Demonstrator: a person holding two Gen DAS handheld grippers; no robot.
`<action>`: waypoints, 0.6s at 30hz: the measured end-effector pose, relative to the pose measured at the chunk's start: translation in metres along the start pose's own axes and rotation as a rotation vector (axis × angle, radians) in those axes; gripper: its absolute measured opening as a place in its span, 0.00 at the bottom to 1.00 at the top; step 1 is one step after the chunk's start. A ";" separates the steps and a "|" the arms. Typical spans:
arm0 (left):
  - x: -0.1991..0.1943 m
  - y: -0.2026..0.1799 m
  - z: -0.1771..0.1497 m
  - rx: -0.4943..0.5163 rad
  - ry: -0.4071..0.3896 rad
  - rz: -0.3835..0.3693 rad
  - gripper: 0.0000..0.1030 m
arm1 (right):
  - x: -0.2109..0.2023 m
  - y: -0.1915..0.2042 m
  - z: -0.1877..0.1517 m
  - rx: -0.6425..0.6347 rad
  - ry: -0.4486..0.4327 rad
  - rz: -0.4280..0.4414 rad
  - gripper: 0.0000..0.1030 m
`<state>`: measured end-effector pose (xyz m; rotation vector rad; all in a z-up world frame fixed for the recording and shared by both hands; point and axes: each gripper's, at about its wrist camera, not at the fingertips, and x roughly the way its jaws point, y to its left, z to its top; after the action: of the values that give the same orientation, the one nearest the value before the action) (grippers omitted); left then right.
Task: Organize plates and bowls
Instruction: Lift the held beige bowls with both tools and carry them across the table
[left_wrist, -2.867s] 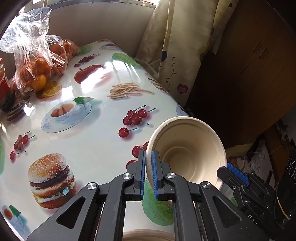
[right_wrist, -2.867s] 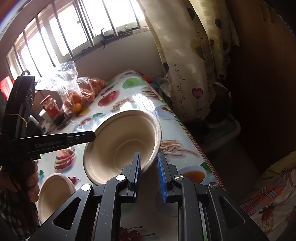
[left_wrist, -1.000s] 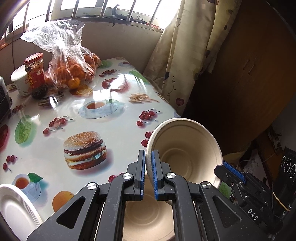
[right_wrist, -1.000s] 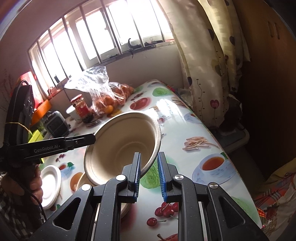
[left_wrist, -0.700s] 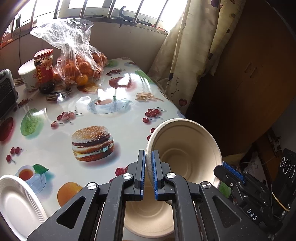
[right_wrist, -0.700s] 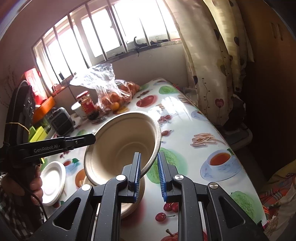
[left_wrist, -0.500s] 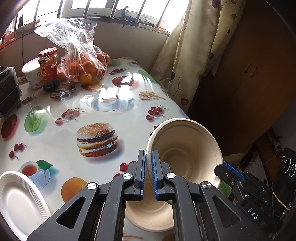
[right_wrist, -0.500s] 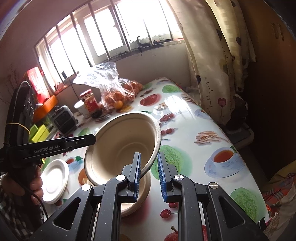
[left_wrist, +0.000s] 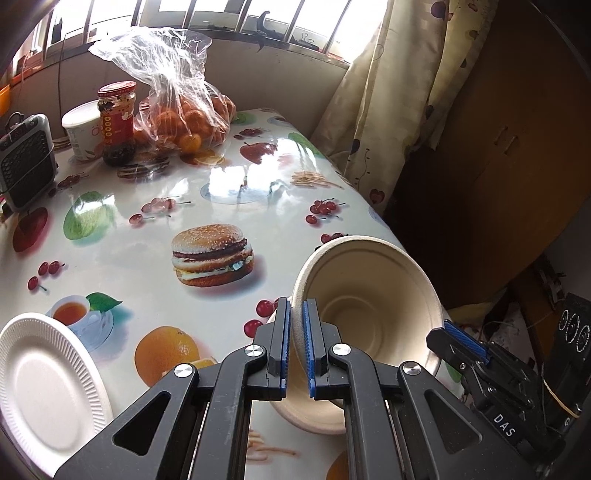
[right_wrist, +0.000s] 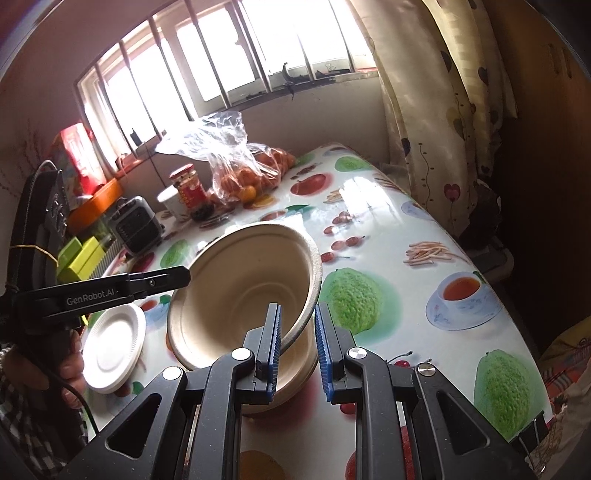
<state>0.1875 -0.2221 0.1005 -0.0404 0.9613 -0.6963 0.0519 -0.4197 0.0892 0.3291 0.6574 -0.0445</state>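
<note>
A beige paper bowl (left_wrist: 365, 295) is tilted and held above a second beige bowl (left_wrist: 306, 410) that rests on the table. My left gripper (left_wrist: 294, 350) is shut on the held bowl's left rim. My right gripper (right_wrist: 297, 354) straddles the opposite rim (right_wrist: 308, 306) with its jaws apart, the rim loose between them. The held bowl (right_wrist: 243, 291) and the lower bowl (right_wrist: 295, 373) also show in the right wrist view. A white paper plate (left_wrist: 40, 387) lies at the table's near left and also shows in the right wrist view (right_wrist: 110, 343).
The table (left_wrist: 147, 258) has a glossy food-print cloth. At the back stand a bag of oranges (left_wrist: 184, 118), a red-lidded jar (left_wrist: 116, 122), a white tub (left_wrist: 79, 129) and a small grey fan heater (left_wrist: 24, 158). A curtain (left_wrist: 399, 92) and a wooden cupboard (left_wrist: 498, 147) stand on the right.
Both grippers have pulled back with the held bowl, so more of the table and the white plate show. The lower bowl now lies beneath the held bowl. The right jaws have opened slightly.
</note>
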 end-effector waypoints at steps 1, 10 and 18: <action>0.001 0.001 -0.002 -0.003 0.003 0.000 0.07 | 0.000 0.001 -0.001 0.001 0.003 0.001 0.17; 0.006 0.013 -0.014 -0.035 0.024 0.010 0.07 | 0.007 0.006 -0.011 -0.008 0.032 0.007 0.17; 0.010 0.015 -0.021 -0.038 0.038 0.015 0.07 | 0.011 0.007 -0.017 -0.006 0.047 0.002 0.17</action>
<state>0.1828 -0.2102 0.0757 -0.0535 1.0101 -0.6668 0.0514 -0.4072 0.0723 0.3254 0.7038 -0.0332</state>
